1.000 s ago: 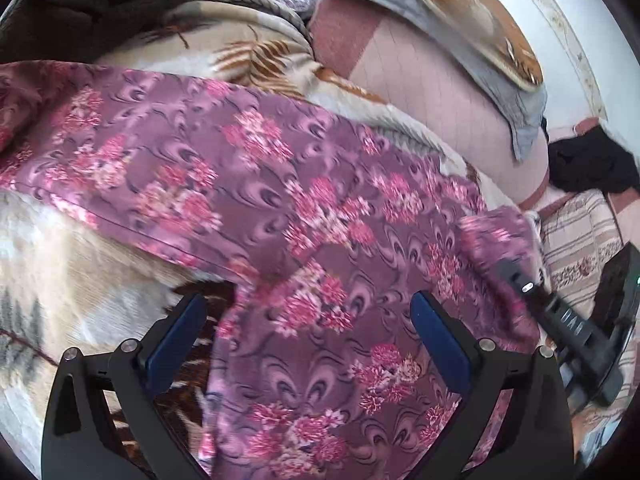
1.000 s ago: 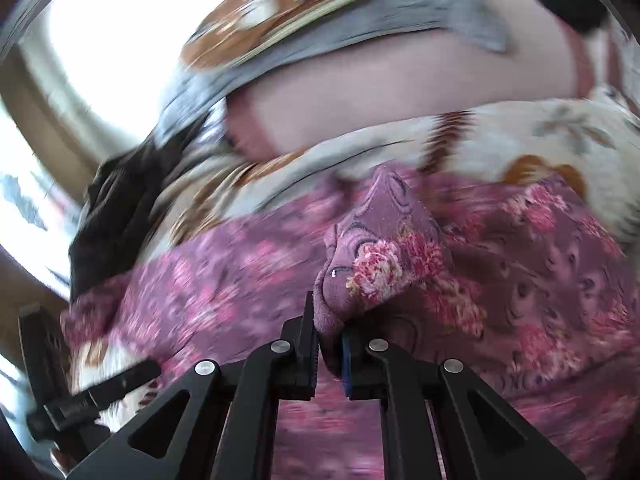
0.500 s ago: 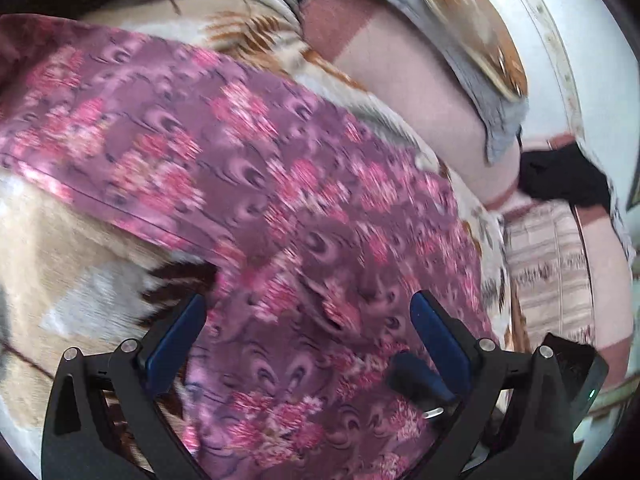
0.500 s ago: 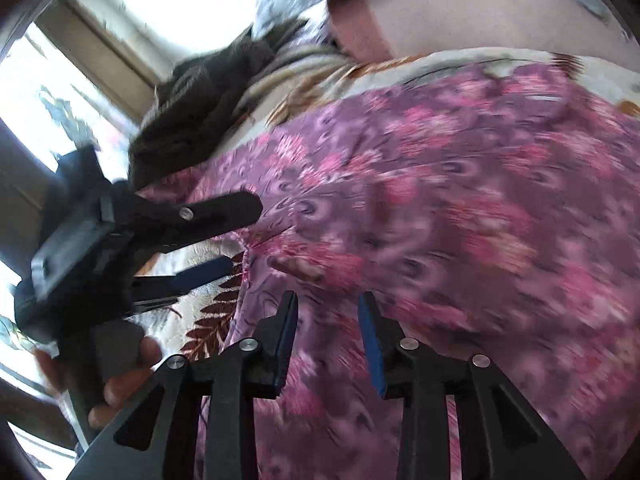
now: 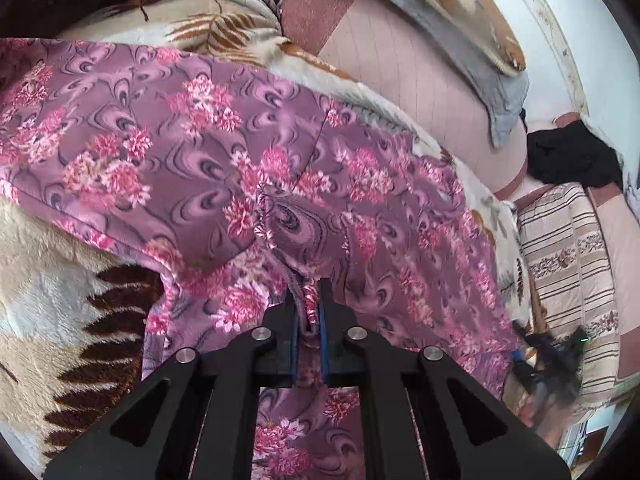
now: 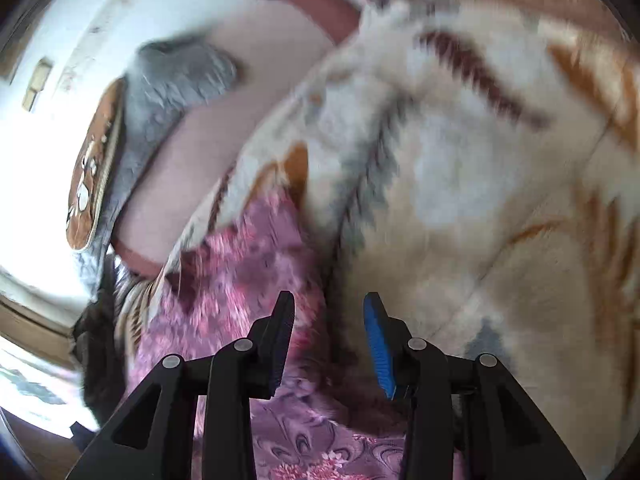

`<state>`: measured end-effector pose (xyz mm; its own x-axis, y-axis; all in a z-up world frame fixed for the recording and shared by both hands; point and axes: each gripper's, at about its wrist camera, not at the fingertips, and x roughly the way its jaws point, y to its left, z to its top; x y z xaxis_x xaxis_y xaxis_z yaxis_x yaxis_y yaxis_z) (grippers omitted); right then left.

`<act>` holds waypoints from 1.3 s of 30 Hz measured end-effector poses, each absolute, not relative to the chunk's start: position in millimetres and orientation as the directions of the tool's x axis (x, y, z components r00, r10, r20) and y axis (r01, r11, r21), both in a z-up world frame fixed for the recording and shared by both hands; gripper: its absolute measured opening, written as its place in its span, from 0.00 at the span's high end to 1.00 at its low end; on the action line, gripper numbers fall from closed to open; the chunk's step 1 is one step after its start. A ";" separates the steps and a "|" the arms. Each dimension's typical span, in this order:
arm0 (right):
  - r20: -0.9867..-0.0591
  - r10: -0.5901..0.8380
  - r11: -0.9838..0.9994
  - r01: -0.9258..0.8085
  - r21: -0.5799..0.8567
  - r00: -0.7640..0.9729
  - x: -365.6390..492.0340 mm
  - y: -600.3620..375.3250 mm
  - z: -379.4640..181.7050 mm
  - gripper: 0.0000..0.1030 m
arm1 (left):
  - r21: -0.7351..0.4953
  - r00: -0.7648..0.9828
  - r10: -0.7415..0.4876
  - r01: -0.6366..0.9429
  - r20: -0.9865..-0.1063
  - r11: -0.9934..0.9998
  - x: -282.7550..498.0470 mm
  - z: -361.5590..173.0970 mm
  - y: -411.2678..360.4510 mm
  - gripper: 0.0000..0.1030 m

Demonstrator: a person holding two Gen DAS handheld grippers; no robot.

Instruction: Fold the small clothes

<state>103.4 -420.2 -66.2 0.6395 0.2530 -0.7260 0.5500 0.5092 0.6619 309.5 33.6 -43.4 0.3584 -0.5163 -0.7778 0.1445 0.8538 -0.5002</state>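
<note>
**Left tool pinched on the floral garment, right tool parted at its edge**

Left tool (image 5: pixel 308 312): clamped tight on a raised ridge of the purple floral garment (image 5: pixel 192 152), blue pads pressing the bunched cloth from both sides. Jaws just closed down onto that fold. From the pinch, creases fanning up and away through the fabric.

Right tool (image 6: pixel 328 340): jaws parted and just widened, nothing gripped; poised over the garment's edge, one finger above purple cloth, the other above the fleece beside it. Seen from the left wrist view as a dark blurred shape at the garment's far right corner (image 5: pixel 552 360). Right wrist view heavily blurred.

Around the tools: garment spread mostly flat on a plush fleece blanket (image 5: pixel 52 280) in cream, with brown and orange leaf shapes, covering a bed. One long hem running diagonally across the blanket at the left.

Farther out: pink quilted cover (image 5: pixel 420 80) past the blanket, a grey cushion (image 5: pixel 480 64) with an orange-brown patterned face lying on it, a black cloth (image 5: pixel 572 156) near the wall, a striped quilt (image 5: pixel 568 264) at the right.

No containers in sight.
</note>
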 end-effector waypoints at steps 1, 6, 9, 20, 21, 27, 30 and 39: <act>-0.719 0.326 0.509 0.527 0.681 0.614 109.0 -415.3 -75.6 0.69 | -0.498 0.365 -0.514 0.145 -0.776 0.855 309.2 -41.7 35.9 0.95; -0.680 0.132 0.694 0.423 0.583 0.721 93.2 -397.8 -26.7 0.89 | -0.477 0.365 -0.501 0.160 -0.785 0.864 308.9 -42.1 33.4 0.94; -0.779 0.072 0.755 0.476 0.451 0.623 103.1 -395.9 -45.3 0.90 | -0.397 0.324 -0.432 0.171 -0.842 0.902 310.4 -58.5 17.9 0.92; -0.697 0.041 0.800 0.394 0.452 0.716 103.2 -370.7 -0.9 0.76 | -0.438 0.483 -0.463 0.172 -0.743 0.882 304.6 -16.4 49.2 0.80; -0.727 0.048 0.808 0.401 0.432 0.685 108.2 -365.1 -12.7 0.76 | -0.439 0.460 -0.469 0.177 -0.754 0.881 306.5 -21.4 43.9 0.78; -0.817 0.006 0.842 0.438 0.315 0.576 127.8 -334.4 -42.6 0.78 | -0.295 0.375 -0.356 0.211 -0.856 0.932 311.8 -54.7 9.4 0.76; -0.787 0.040 0.857 0.384 0.344 0.616 135.3 -316.7 -22.1 0.75 | -0.319 0.373 -0.377 0.208 -0.848 0.925 312.6 -46.5 11.1 0.69; -0.739 0.341 0.869 0.105 0.483 0.581 204.5 -193.8 -19.8 0.75 | -0.366 0.469 -0.343 0.044 -0.814 0.929 319.5 -16.2 72.3 0.67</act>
<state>204.5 -193.8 -19.8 0.5814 0.3406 -0.7389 0.1049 0.8692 0.4833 319.5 72.3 -16.2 0.4690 -0.3431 -0.8138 0.0443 0.9294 -0.3663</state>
